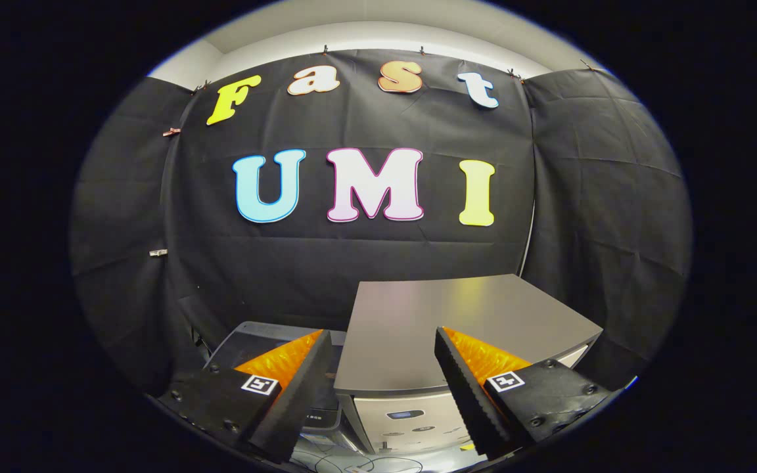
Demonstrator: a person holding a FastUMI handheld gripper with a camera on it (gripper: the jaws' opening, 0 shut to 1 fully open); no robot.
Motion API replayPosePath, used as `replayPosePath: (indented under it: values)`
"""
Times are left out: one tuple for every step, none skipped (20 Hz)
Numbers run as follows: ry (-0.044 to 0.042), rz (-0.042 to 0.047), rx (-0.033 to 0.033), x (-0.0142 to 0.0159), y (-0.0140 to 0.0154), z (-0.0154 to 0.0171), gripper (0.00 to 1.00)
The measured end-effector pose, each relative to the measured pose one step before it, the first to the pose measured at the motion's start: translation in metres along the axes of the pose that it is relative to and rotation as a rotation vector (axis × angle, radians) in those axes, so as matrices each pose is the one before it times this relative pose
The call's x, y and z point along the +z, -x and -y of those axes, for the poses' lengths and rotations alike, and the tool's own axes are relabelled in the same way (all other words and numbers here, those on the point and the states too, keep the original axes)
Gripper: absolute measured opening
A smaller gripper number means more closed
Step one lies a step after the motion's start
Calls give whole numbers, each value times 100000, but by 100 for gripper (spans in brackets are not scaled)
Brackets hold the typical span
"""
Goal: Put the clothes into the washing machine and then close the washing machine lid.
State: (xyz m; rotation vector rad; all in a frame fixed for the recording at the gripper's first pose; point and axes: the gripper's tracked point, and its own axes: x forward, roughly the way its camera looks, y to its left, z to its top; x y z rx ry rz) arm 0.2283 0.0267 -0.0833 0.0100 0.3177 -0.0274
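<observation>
Black booth cloth backs the scene; fingers (382, 394) stand apart and empty above the washing machine (451, 328), its grey lid (418, 322) lying flat between and beyond them, so lid edge should be approached squarely.

Washing machine lid (444, 322) smooth, satin-sheened grey, booth wall (589, 197) matt creased cloth

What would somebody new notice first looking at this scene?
The grey washing machine with its flat lid down, standing just ahead of the fingers and against the booth's black cloth wall. Next, the hand-held gripper, its fingers spread wide and holding nothing. A darker appliance sits beside the machine, behind one finger.
</observation>
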Motion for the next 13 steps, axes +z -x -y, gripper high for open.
replayPosePath:
  values:
    - [1057,-199,-629,-72,-84,24,99]
    - [915,-195,-340,69,-44,-76,99]
    - [726,-101,-127,5,104,-158,99]
    - [403,-24,159,-7,35,-180,99]
    - [214,17,168,78,50,-210,99]
    - [306,27,139,59,44,-263,100]
    - [398,170,186,37,165,-267,99]
    - [405,136,-49,59,166,-190,99]
    - [104,312,-204,88,234,-231,99]
    - [-264,838,62,127,244,-336,100]
    - [-590,1185,88,173,296,-319,99]
    - [-422,1166,448,-59,397,-435,99]
    - [26,956,-83,-146,410,-418,99]
